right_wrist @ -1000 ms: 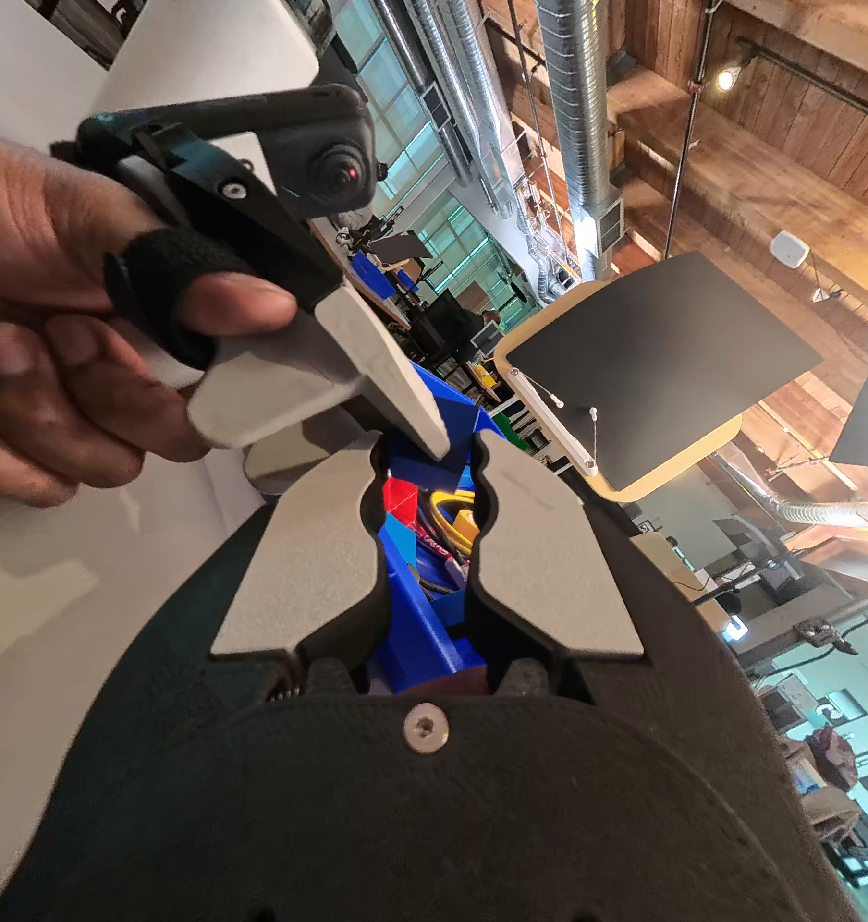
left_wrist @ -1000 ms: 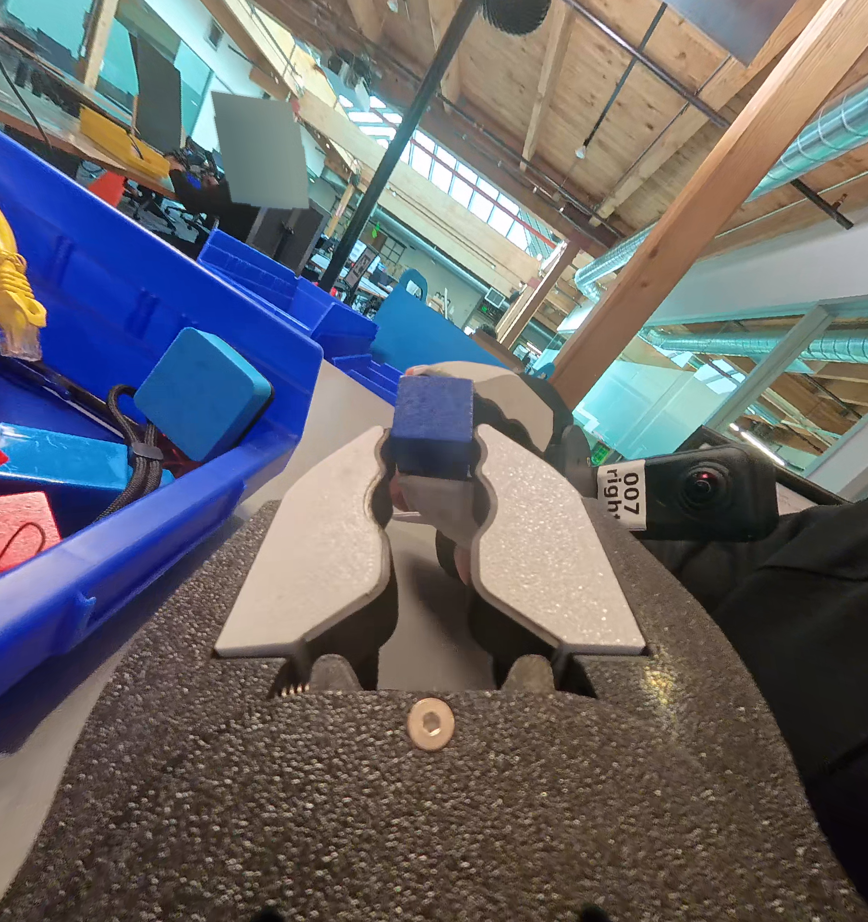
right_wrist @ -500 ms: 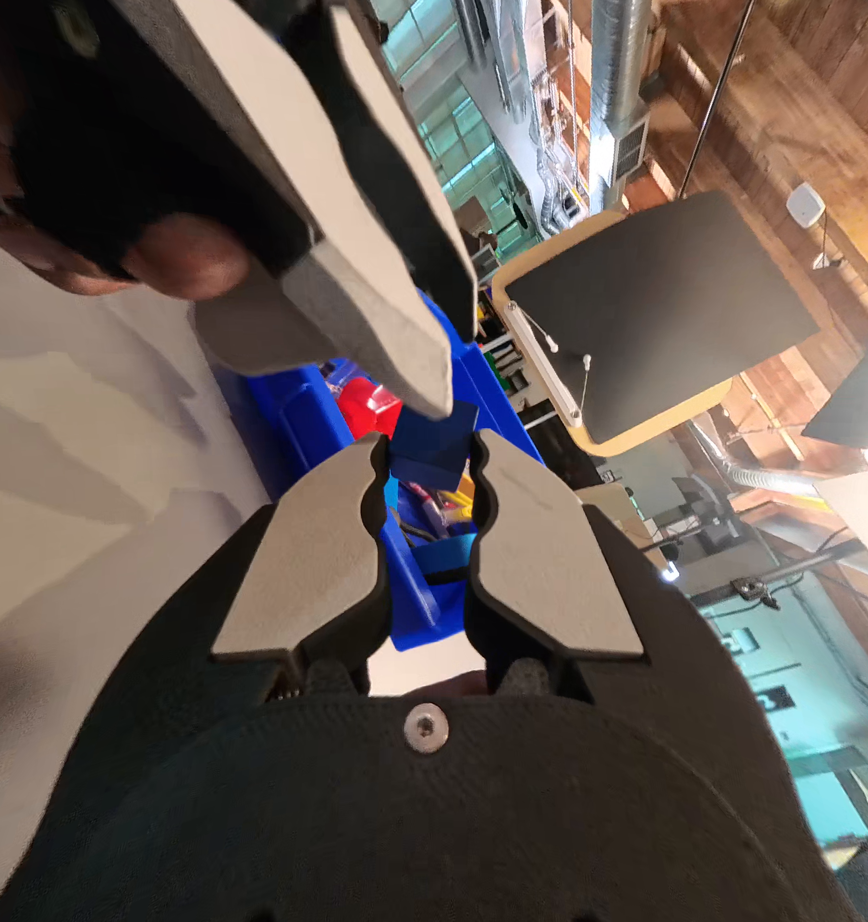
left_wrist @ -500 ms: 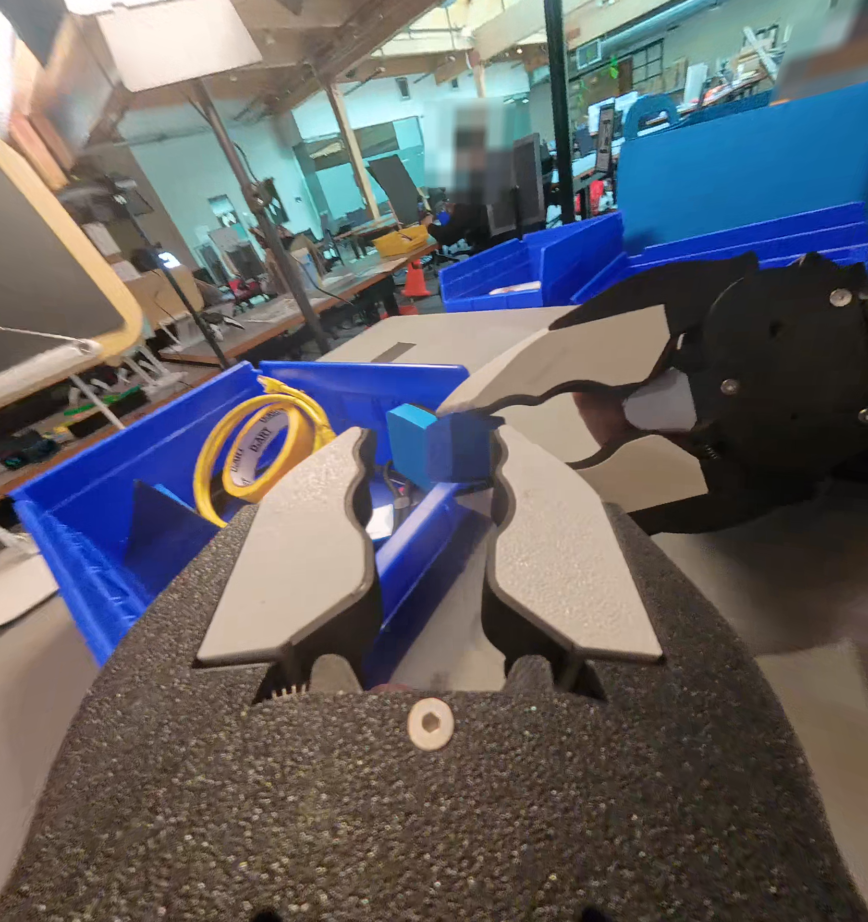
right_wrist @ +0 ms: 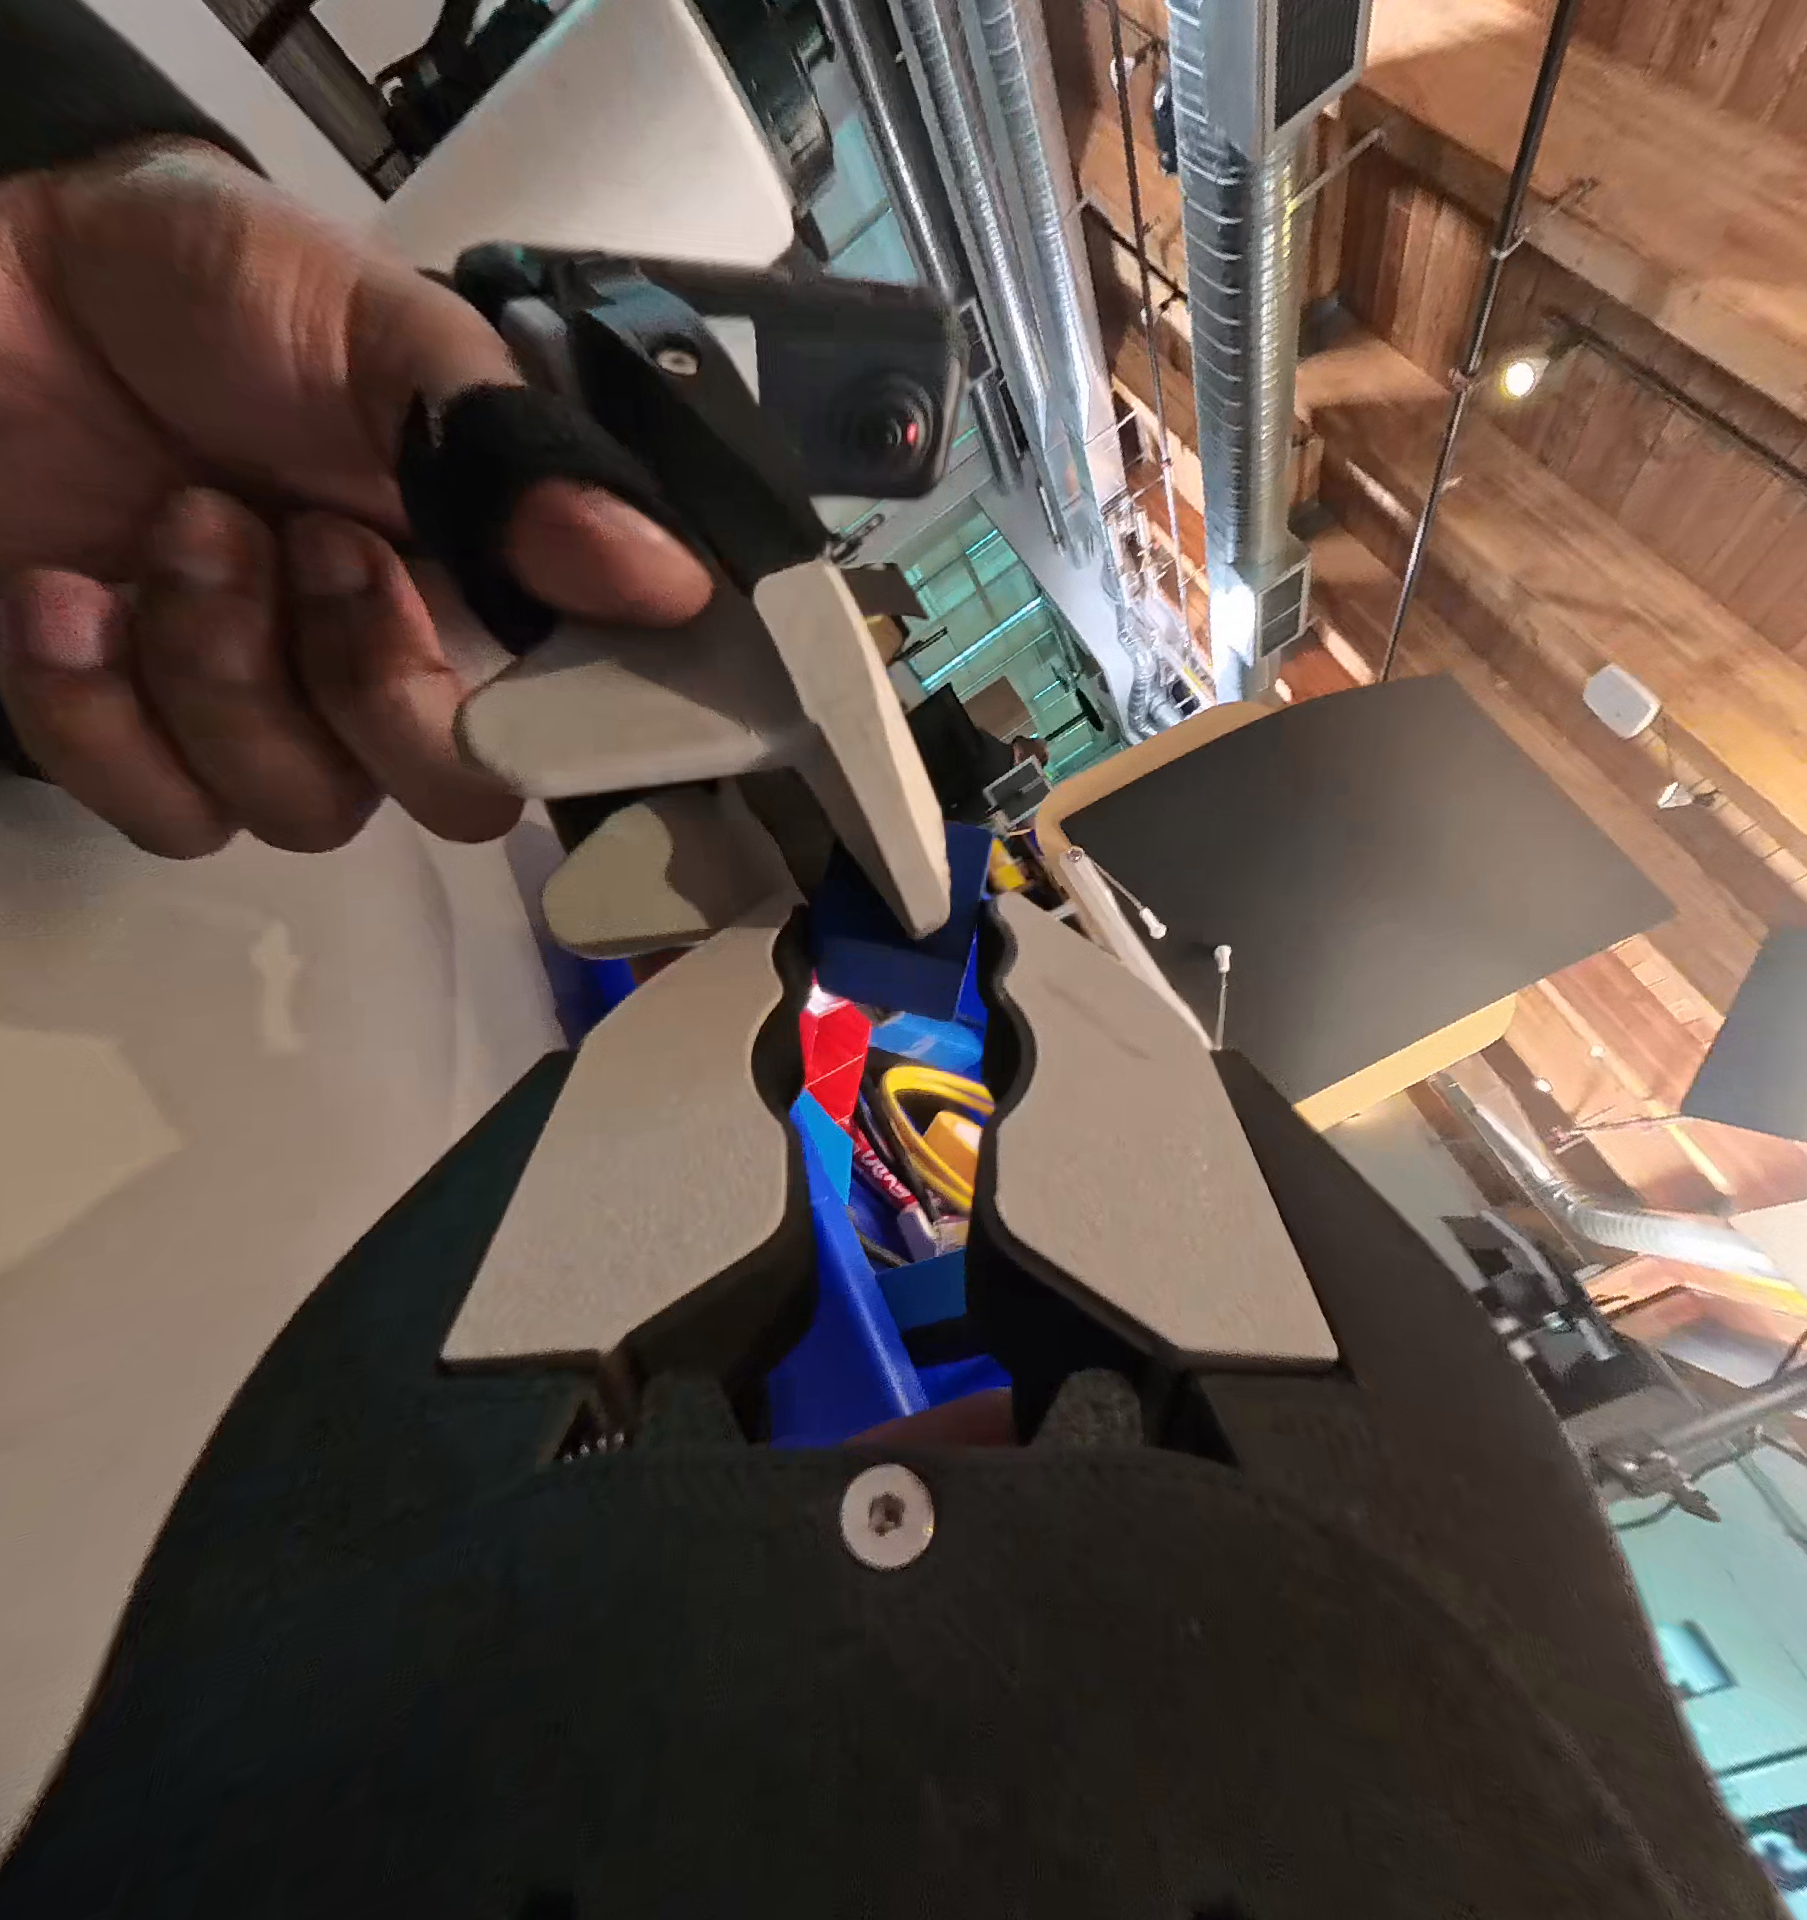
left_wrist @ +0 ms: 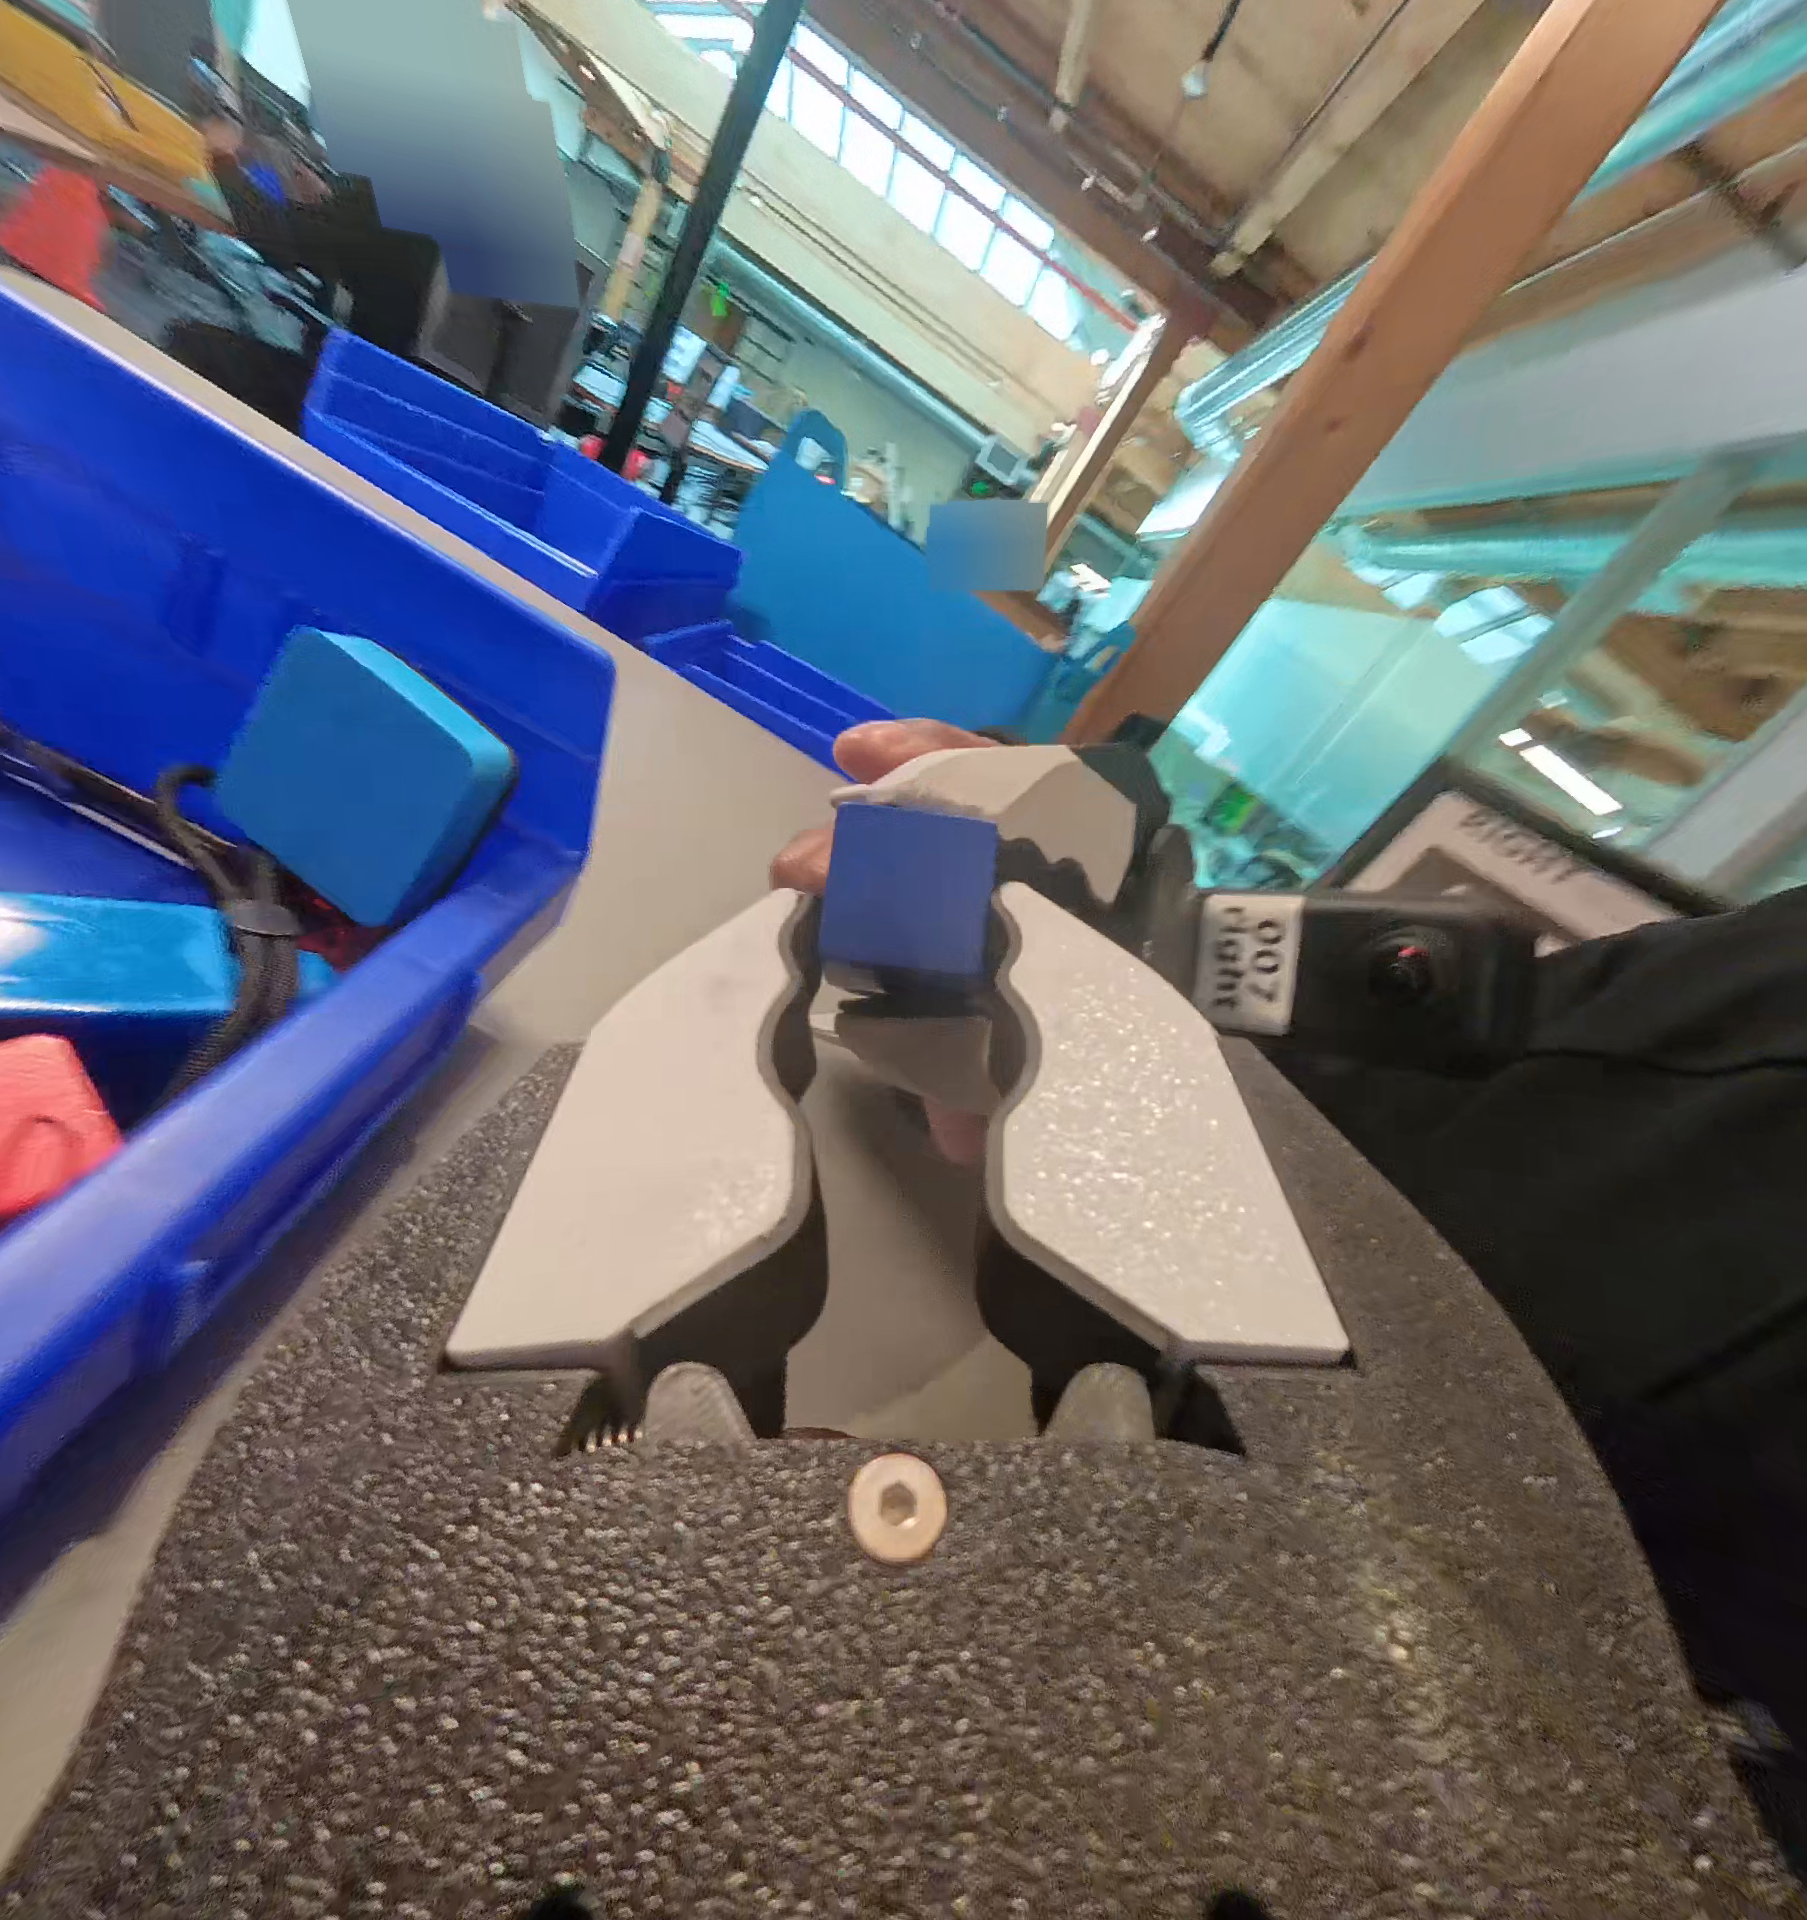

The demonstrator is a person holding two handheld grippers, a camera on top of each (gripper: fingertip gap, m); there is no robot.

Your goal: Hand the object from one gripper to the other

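A blue cube (left_wrist: 907, 902) sits between the fingertips of my left gripper (left_wrist: 901, 935), which is shut on it. My right gripper (right_wrist: 894, 961) meets it head-on, turned a quarter turn. Its fingers (left_wrist: 1024, 805) lie just above and below the cube. In the right wrist view the cube (right_wrist: 883, 971) sits between my right fingertips with a thin gap at each side. There the left gripper's fingers (right_wrist: 857, 769) reach in from the upper left, held by a hand (right_wrist: 203, 499).
A blue bin (left_wrist: 286, 1091) stands on the grey table (left_wrist: 670, 831) to the left. It holds a teal block (left_wrist: 359, 774), a red block (left_wrist: 5, 1132), a black cord and yellow cable (right_wrist: 925, 1101). More blue bins (left_wrist: 525, 488) stand behind. A dark sleeve (left_wrist: 1605, 1195) fills the right. My two grippers' fingertips are within a few centimetres of each other.
Half a second ago the left gripper was open wider and faced the bin while the right gripper held the cube. Now the left gripper is shut on the cube and the right fingers have eased slightly apart.
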